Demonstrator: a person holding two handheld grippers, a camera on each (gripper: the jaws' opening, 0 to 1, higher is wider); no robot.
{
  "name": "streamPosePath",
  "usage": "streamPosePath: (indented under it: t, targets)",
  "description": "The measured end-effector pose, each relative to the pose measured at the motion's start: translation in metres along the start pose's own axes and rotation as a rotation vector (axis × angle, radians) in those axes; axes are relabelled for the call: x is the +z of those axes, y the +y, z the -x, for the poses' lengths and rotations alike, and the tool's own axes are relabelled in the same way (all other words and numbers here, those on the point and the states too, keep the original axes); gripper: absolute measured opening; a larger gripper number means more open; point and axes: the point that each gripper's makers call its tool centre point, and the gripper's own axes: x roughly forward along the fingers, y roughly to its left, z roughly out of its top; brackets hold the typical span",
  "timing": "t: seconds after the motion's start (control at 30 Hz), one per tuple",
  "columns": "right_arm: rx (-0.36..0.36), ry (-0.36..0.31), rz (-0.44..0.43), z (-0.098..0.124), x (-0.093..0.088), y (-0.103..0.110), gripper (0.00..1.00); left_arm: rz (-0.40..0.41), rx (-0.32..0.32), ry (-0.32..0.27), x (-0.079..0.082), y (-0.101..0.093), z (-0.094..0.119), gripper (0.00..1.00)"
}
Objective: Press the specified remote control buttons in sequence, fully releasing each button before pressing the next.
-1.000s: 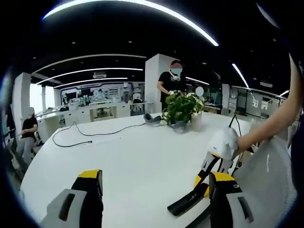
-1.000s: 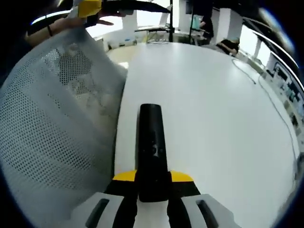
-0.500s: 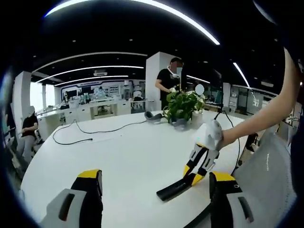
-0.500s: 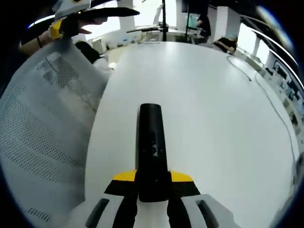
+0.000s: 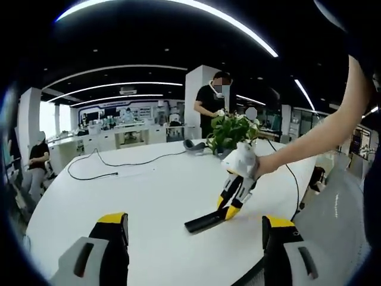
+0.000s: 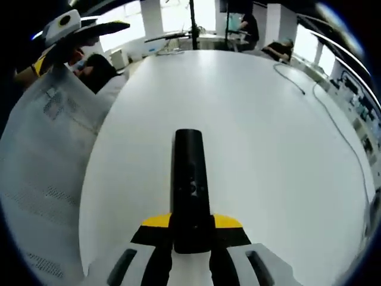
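1. In the right gripper view, the right gripper [image 6: 190,229] has its yellow-tipped jaws clamped on the near end of a black remote control [image 6: 190,179], which points straight ahead along the jaws.
2. The remote hangs over the white table [image 6: 262,131], its far end out over the bare top; whether it touches the top cannot be told.
3. In the left gripper view, the same gripper [image 5: 229,210] reaches in from the right in a person's hand [image 5: 245,162], with the remote [image 5: 203,221] low over the table [image 5: 149,190] near its front edge.
4. The left gripper [image 5: 196,229] has its jaws wide apart and holds nothing; its fingertips [image 5: 113,219] rise at the bottom of its own view.
5. A white mesh chair back [image 6: 41,179] stands beside the table's left edge in the right gripper view.
6. Toward the far edge of the table stand a potted plant [image 5: 231,132] and a dark cable [image 5: 98,167] that trails across the top.
7. A person in black [image 5: 213,104] stands behind the plant.
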Motion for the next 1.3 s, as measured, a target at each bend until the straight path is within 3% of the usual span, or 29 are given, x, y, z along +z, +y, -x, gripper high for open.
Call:
streamPosePath:
  t: [0.63,1.03,1.13,1.27,1.3]
  targets:
    - [-0.016,0.033,0.007,0.0,0.003,-0.051,0.2,0.001,-0.005,0.012,-0.002,-0.001,-0.001,0.98]
    - [-0.048,0.022,0.006,0.001,0.003,-0.051,0.21,-0.007,-0.003,0.021,-0.004,-0.001,-0.001,0.98]
    - [-0.073,0.027,0.081,0.0,0.004,-0.05,0.21,-0.018,-0.002,0.014,-0.003,-0.001,-0.001,0.97]
    - [-0.117,0.012,0.038,0.002,0.003,-0.051,0.23,-0.022,0.01,0.007,-0.002,0.001,0.0,0.97]
    - [-0.132,-0.01,-0.018,0.003,0.003,-0.052,0.26,-0.019,0.011,0.007,-0.002,0.001,0.0,0.97]
